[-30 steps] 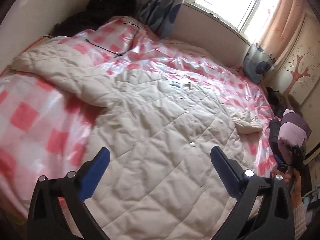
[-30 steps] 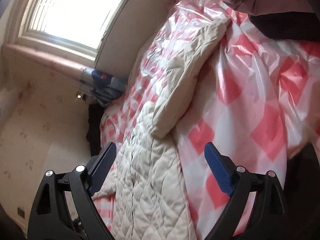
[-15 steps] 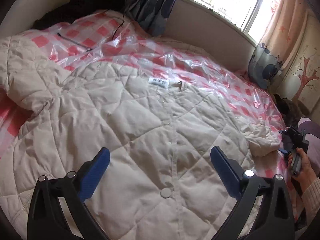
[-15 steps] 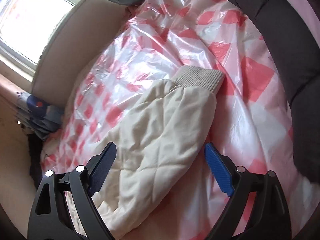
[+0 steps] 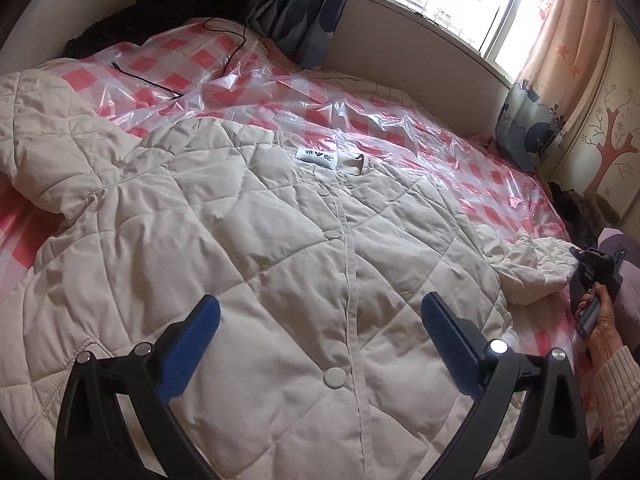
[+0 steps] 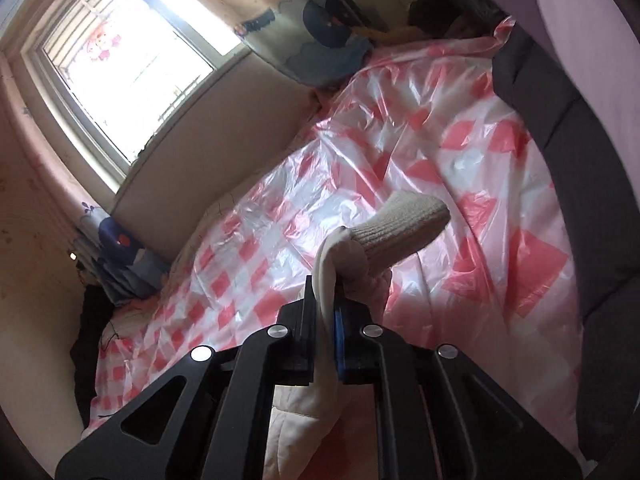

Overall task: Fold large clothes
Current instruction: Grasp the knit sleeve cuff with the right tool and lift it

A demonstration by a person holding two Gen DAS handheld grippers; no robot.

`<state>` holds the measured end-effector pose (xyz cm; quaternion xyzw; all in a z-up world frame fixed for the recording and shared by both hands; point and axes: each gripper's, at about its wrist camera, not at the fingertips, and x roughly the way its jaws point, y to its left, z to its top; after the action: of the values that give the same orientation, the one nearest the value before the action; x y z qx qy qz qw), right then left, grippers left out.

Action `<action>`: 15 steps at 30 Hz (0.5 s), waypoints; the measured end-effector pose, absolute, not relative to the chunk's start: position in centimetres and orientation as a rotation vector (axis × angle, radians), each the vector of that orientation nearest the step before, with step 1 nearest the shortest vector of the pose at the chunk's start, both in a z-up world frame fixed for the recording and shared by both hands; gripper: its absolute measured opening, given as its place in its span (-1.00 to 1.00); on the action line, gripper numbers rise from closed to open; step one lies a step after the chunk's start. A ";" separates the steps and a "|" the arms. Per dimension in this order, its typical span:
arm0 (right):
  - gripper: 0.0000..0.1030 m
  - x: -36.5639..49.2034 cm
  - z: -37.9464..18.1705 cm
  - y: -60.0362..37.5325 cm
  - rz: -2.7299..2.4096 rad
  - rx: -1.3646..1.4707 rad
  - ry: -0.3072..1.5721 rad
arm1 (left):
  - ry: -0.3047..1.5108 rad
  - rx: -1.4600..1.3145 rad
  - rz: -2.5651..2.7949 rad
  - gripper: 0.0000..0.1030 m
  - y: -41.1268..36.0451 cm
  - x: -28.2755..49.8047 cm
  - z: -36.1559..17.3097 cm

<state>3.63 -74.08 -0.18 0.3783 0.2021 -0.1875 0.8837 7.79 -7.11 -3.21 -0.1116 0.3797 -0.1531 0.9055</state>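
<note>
Right gripper [image 6: 325,312] jaws, just closed, pinch the jacket [image 5: 256,264] sleeve [image 6: 360,256]; left gripper [image 5: 320,320] jaws wide; sleeve-fold can begin.

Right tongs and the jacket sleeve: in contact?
Touching. The right wrist view shows the right tongs shut on the cream jacket sleeve, fabric pinched between the pads just behind the ribbed cuff.

The jacket [image 5: 256,264] runs off the left-wrist view's bottom edge, hem unseen. Its neck label [image 5: 317,157] is too small to read. The right claw [image 6: 326,316] hides the sleeve fabric it pinches.
</note>
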 end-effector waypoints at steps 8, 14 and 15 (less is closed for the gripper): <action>0.50 6.0 -4.5 -75.3 -0.465 0.909 0.600 | 0.755 -0.149 -0.324 0.86 -8.6 7.0 -3.0; -0.80 5.3 -2.8 -75.5 -0.440 0.894 0.529 | 0.761 -0.146 -0.326 0.86 -8.8 6.9 -3.0; -0.80 5.2 -2.1 -75.3 -0.444 0.870 0.521 | 0.762 -0.146 -0.326 0.86 -8.8 6.9 -2.9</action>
<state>5.19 -75.31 -2.10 0.4129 0.2472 -0.2109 0.8508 6.88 -8.77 -2.94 -0.0708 0.3697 -0.1580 0.9129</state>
